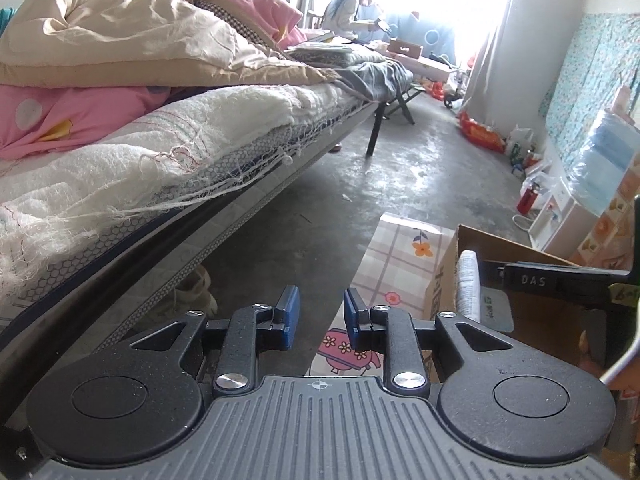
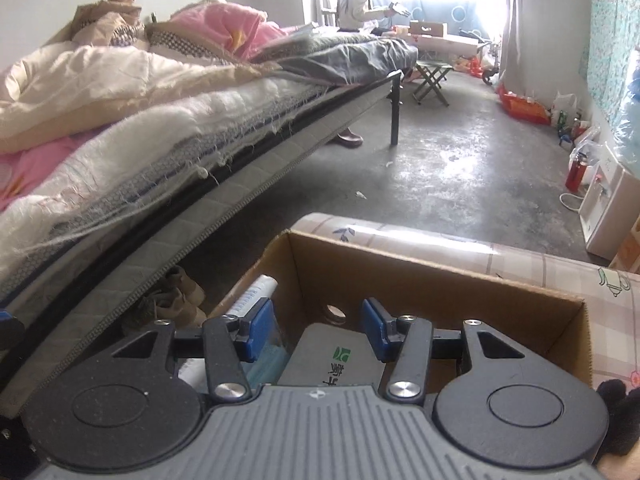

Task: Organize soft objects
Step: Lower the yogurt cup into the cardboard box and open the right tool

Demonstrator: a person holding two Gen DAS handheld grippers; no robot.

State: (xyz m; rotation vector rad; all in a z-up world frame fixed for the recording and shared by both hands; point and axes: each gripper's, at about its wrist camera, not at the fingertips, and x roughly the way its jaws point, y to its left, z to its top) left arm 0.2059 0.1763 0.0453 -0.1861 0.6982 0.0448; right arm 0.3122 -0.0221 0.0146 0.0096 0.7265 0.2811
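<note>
Two shoes (image 2: 168, 300) under bed (image 2: 224, 184)

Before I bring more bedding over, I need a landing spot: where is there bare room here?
The grey concrete floor between the bed's edge and the clutter along the right wall lies bare. The open brown cardboard box has spare room at its right. The bed top is heaped with cream and pink quilts.

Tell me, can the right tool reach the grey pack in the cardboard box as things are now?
Probably yes. The right tool hangs over the open box, jaws apart and empty, and the grey pack lies uncovered just below. The box has no lid; only the packs beside it crowd the left side.
</note>
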